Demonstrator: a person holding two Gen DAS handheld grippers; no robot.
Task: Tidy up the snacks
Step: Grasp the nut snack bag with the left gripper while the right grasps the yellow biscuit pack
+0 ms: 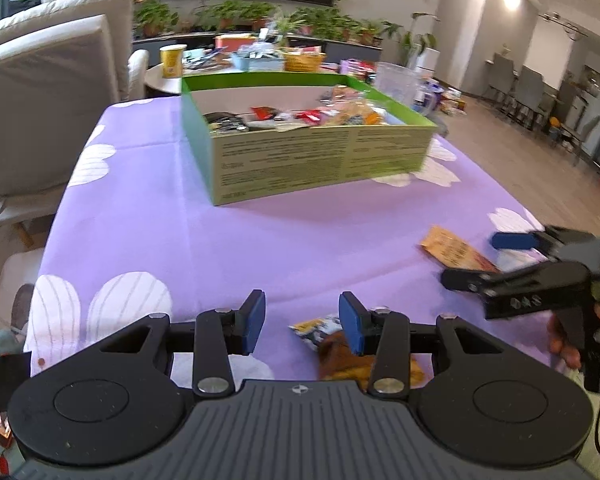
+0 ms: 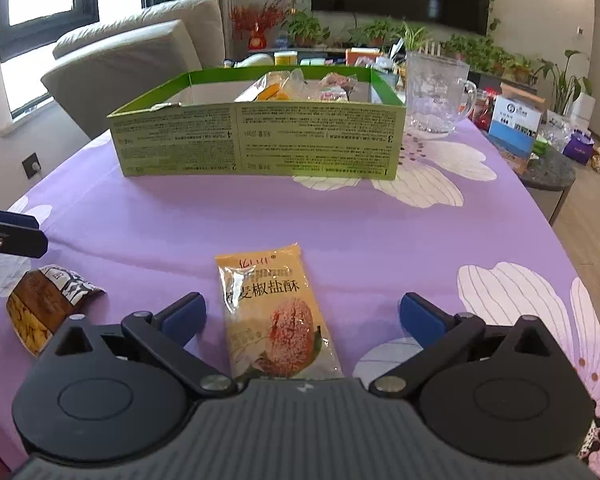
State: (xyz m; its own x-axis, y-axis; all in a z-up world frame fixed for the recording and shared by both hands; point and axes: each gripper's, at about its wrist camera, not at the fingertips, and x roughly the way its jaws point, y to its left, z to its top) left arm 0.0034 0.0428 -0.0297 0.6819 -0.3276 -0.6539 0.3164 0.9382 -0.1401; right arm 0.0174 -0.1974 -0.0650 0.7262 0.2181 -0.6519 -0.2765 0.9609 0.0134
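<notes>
While both claws gape wide and empty, right gripper straddles the pepper-salt crisp packet — pickup pending; next, close, then carry to the green box — left gripper waits.

Both wrist views look low across the table toward the green box

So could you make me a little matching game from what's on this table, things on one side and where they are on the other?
Things:
1. yellow snack packet
2. glass pitcher
3. brown nut packet
4. green box

Places:
A. right of the box
B. between the right gripper's open jaws
C. far middle of the purple tablecloth
D. near the left gripper

Pairs: 1-B, 2-A, 3-D, 4-C
</notes>
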